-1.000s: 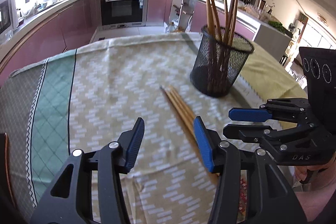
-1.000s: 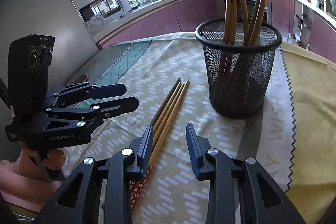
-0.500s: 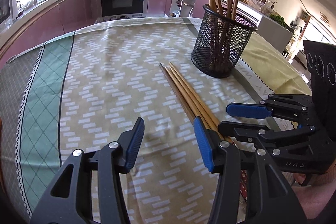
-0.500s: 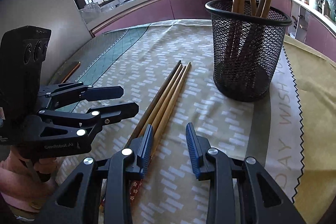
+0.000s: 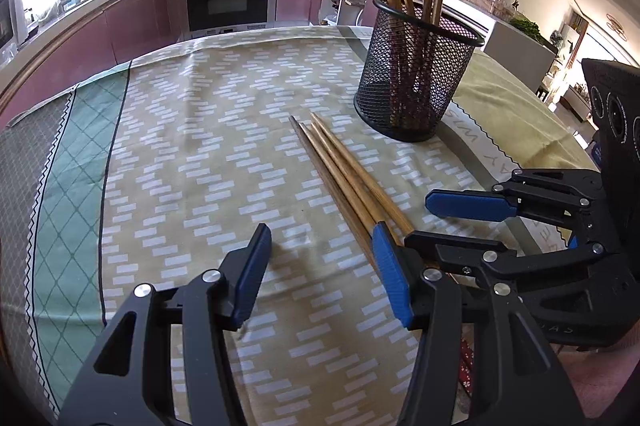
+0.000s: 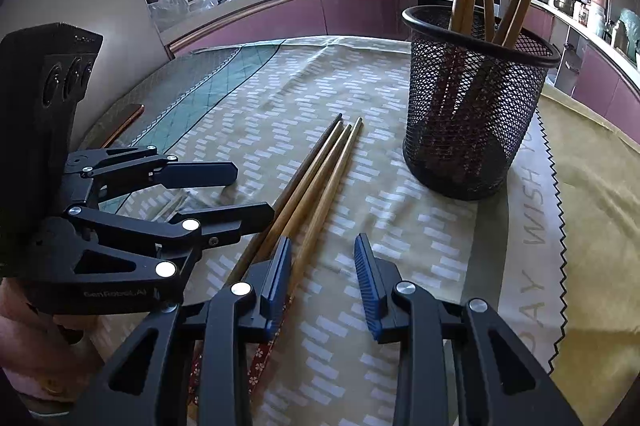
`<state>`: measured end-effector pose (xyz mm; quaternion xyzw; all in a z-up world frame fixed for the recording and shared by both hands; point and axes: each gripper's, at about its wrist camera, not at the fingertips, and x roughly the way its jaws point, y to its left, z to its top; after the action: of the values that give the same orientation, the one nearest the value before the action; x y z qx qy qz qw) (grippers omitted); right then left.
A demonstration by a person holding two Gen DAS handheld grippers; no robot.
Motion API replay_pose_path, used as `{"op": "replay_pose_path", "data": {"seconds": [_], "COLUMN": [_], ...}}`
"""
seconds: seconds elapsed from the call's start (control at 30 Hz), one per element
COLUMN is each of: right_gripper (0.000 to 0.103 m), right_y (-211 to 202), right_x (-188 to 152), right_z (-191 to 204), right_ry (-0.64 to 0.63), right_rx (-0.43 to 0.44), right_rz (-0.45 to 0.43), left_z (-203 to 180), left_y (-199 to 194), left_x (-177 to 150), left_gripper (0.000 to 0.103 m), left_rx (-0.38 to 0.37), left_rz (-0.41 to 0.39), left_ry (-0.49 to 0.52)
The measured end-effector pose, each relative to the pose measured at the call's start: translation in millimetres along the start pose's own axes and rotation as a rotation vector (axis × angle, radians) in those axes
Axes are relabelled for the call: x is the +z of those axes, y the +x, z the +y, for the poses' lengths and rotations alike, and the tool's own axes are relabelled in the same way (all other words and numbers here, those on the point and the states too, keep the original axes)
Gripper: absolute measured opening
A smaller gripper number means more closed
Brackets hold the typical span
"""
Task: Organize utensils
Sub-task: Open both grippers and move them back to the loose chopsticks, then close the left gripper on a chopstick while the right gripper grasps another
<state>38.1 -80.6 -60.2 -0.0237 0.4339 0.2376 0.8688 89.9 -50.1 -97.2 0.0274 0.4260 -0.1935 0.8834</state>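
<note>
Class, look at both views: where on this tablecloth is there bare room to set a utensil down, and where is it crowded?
Free: the patterned cloth between the green border and the loose chopsticks. A narrower strip lies between the chopsticks and the mesh holder. Crowded: the near end, where both open grippers, left and right, flank the chopsticks.

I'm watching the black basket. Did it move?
No. The basket keeps its spot on the cloth's lettering, beside the chopsticks. Only the cameras shifted.
</note>
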Motion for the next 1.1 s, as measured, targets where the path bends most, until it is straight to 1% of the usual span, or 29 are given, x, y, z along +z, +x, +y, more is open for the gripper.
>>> {"op": "replay_pose_path", "data": {"seconds": [0.3, 0.4, 0.47, 0.57, 0.7, 0.8, 0.83, 0.9, 1.0, 1.07, 1.1], "right_gripper": [0.028, 0.028, 0.027, 0.026, 0.026, 0.026, 0.026, 0.026, 0.026, 0.025, 0.023], "right_y": [1, 0, -1, -3, -2, 1, 2, 3, 6, 7, 8], "right_x": [0, -1, -2, -2, 0, 3, 3, 4, 7, 8, 9], "right_z": [-4, -6, -7, -8, -8, -7, -6, -6, -6, -7, -7], "right_ry": [0.013, 0.014, 0.017, 0.018, 0.012, 0.007, 0.005, 0.001, 0.005, 0.010, 0.017], "right_rx": [0.011, 0.013, 0.013, 0.009, 0.002, -0.007, -0.011, -0.015, -0.018, -0.020, -0.019], "right_rz": [-0.002, 0.000, 0.002, 0.004, 0.006, 0.007, 0.007, 0.005, 0.002, -0.001, -0.002], "left_z": [-2, -1, -1, -1, 0, 1, 1, -1, -3, -4, -3], "left_y": [3, 3, 3, 1, 0, 2, 2, 5, 8, 10, 10], "left_x": [2, 3, 3, 1, 1, 2, 3, 4, 7, 9, 10], "left_gripper": [0.052, 0.046, 0.039, 0.032, 0.031, 0.035, 0.038, 0.039, 0.036, 0.030, 0.027], "left_rx": [0.007, -0.002, -0.005, -0.013, -0.011, -0.007, 0.001, 0.023, 0.041, 0.054, 0.056], "left_rz": [0.010, 0.014, 0.017, 0.021, 0.028, 0.033, 0.034, 0.032, 0.029, 0.027, 0.026], "left_ry": [0.009, 0.008, 0.012, 0.019, 0.024, 0.023, 0.024, 0.033, 0.039, 0.041, 0.036]}}
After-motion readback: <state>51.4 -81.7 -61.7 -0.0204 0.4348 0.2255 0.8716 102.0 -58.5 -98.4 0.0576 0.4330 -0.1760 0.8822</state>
